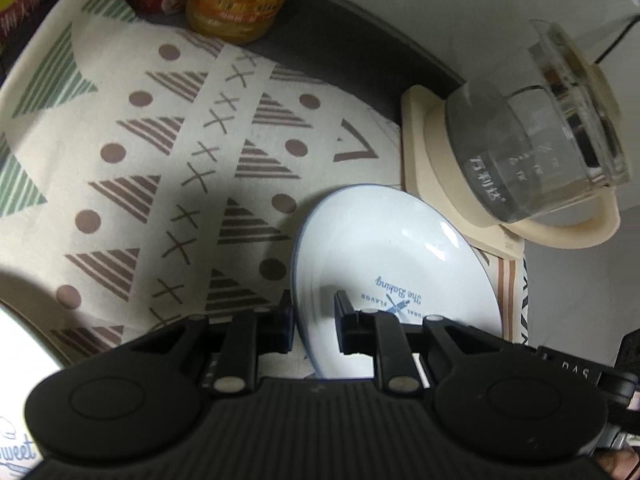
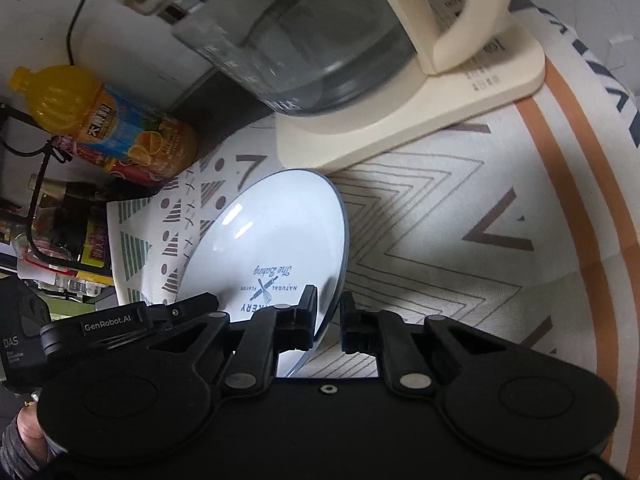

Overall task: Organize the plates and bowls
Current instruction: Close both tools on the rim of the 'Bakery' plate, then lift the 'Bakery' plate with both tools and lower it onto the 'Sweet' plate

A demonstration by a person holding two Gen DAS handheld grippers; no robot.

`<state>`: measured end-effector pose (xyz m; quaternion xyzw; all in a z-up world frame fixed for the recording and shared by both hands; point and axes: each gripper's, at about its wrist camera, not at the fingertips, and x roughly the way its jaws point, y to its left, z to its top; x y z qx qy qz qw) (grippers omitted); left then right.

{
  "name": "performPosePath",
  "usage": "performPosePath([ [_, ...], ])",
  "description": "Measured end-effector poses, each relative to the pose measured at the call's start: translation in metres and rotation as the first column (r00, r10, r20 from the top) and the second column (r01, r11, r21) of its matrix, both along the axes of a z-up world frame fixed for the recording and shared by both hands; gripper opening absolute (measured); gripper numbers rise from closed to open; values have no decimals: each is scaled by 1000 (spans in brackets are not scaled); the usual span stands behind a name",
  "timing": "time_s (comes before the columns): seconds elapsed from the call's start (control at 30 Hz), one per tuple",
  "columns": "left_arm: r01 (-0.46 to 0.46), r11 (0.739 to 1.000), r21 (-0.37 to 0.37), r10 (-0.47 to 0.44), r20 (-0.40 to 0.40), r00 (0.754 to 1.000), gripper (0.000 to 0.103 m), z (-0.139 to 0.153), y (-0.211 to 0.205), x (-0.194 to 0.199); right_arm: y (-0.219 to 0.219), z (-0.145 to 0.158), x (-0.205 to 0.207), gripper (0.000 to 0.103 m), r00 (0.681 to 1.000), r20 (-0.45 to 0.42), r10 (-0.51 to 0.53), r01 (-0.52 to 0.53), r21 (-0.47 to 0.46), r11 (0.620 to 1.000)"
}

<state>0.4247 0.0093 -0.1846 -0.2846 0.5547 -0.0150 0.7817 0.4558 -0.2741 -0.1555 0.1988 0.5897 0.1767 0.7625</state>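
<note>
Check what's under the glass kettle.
The glass kettle sits on its cream base, which rests on the patterned tablecloth. The base's contact area is hidden beneath the kettle.

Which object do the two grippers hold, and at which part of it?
Both hold the white plate by its rim: left gripper and right gripper on opposite edges.

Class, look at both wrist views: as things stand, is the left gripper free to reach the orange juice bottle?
Probably not: the left gripper is shut on the white plate's rim, as is the right gripper. The cloth towards the orange juice bottle looks bare.
</note>
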Motion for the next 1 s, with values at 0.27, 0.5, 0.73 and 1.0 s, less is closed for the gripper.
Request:
performPosePath([
  [0.27,-8,1000,-1,8,47,999,18,23,9,-6,7,24,-1,12,998,61,21,-22,13,1000],
  [0.5,-37,999,-30,39,86,995,18,44,27,-11,22,51,-5,12,991,133,28,-30,14,999],
  [0.73,-39,998,-50,44,119,992,18,65,60,-25,51,74,-21,12,983,182,22,-28,28,999],
  [1.0,-53,997,-53,61,163,985,18,88,115,-56,99,93,-46,12,974,224,28,-40,50,998],
])
